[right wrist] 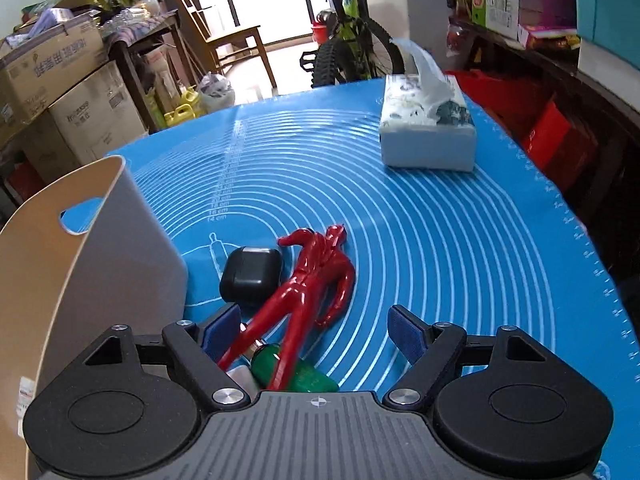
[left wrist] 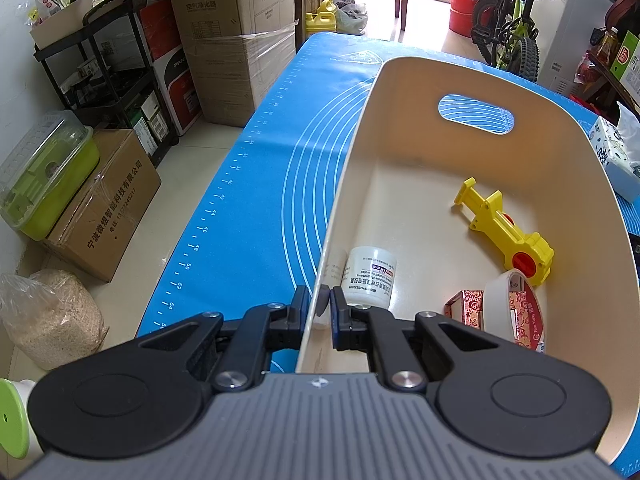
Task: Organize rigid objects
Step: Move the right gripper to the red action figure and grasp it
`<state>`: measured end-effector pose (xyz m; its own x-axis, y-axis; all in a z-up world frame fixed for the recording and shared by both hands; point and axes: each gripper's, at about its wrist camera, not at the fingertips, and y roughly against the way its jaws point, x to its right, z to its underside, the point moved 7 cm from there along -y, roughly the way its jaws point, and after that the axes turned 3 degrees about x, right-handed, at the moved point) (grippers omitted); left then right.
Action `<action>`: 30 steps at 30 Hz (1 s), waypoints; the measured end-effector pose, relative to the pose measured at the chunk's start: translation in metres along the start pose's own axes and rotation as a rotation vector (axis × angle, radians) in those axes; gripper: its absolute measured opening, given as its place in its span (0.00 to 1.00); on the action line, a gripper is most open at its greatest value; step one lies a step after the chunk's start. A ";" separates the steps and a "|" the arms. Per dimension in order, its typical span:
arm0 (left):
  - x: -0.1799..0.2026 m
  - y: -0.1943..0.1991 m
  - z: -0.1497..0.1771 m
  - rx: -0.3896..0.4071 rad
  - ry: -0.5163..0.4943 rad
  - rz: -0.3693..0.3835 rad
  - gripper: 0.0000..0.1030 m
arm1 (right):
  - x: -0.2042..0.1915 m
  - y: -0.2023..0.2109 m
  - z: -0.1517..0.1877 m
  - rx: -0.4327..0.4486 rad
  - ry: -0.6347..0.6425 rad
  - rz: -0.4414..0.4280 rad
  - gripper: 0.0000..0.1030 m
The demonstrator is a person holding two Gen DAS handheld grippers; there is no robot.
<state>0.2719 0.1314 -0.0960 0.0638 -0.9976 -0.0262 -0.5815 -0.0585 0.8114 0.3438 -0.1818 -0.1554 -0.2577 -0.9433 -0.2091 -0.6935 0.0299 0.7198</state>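
My left gripper [left wrist: 320, 304] is shut on the near left wall of the cream bin [left wrist: 400, 80]. Inside the bin lie a white medicine bottle [left wrist: 370, 276], a yellow toy tool [left wrist: 504, 228], a tape roll [left wrist: 516, 312] and a small red patterned box [left wrist: 464, 306]. My right gripper [right wrist: 314, 330] is open, low over the blue mat [right wrist: 440, 240]. A red figure [right wrist: 308, 284] lies between its fingers, legs toward me. A black earbud case [right wrist: 252, 274] sits left of the figure. A green object [right wrist: 296, 372] lies under the figure's legs. The bin's outer wall [right wrist: 132, 264] stands to the left.
A tissue box [right wrist: 428, 128] stands at the mat's far right and shows in the left wrist view [left wrist: 616, 160]. Cardboard boxes [left wrist: 236, 36], a black cart [left wrist: 112, 72], a bicycle [right wrist: 348, 40] and a wooden chair [right wrist: 240, 52] surround the table.
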 end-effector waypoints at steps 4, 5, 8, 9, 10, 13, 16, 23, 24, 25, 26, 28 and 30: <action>0.001 0.000 0.001 0.001 -0.003 -0.001 0.13 | 0.003 -0.016 0.003 -0.031 -0.056 -0.023 0.79; 0.002 0.000 0.001 0.001 -0.003 -0.001 0.13 | 0.004 -0.019 0.004 -0.041 -0.075 -0.031 0.78; 0.003 0.000 0.001 0.000 -0.005 0.001 0.13 | 0.002 -0.023 0.002 -0.028 -0.083 -0.036 0.61; 0.003 0.000 0.001 0.000 -0.007 0.001 0.13 | 0.001 -0.024 0.002 -0.031 -0.084 -0.042 0.54; 0.003 0.000 0.001 0.000 -0.006 0.001 0.13 | 0.002 -0.024 0.002 -0.028 -0.079 -0.027 0.50; 0.003 0.000 0.001 0.000 -0.005 0.001 0.13 | 0.008 -0.023 0.002 -0.030 -0.095 -0.002 0.39; 0.003 0.000 0.001 0.000 -0.005 0.000 0.13 | 0.011 -0.022 0.003 -0.038 -0.119 -0.017 0.39; 0.002 0.000 0.000 0.000 -0.003 0.000 0.13 | 0.006 -0.004 -0.002 0.012 -0.108 -0.041 0.38; 0.002 0.000 0.000 0.000 -0.003 0.000 0.13 | 0.006 -0.001 -0.003 0.020 -0.103 -0.044 0.38; 0.002 0.000 0.000 0.000 -0.003 0.000 0.13 | 0.006 0.002 -0.003 0.025 -0.102 -0.049 0.38; 0.002 0.000 0.000 0.000 -0.003 0.000 0.13 | 0.007 0.004 -0.003 0.028 -0.104 -0.052 0.37; 0.002 0.000 0.000 0.000 -0.001 0.001 0.13 | 0.009 0.009 -0.004 0.037 -0.113 -0.053 0.34; 0.002 -0.001 0.000 0.000 0.001 0.001 0.13 | 0.011 0.016 -0.008 0.053 -0.126 -0.055 0.28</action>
<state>0.2722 0.1297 -0.0966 0.0642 -0.9976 -0.0249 -0.5816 -0.0577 0.8115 0.3349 -0.1939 -0.1410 -0.2985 -0.8951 -0.3312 -0.7425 -0.0003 0.6698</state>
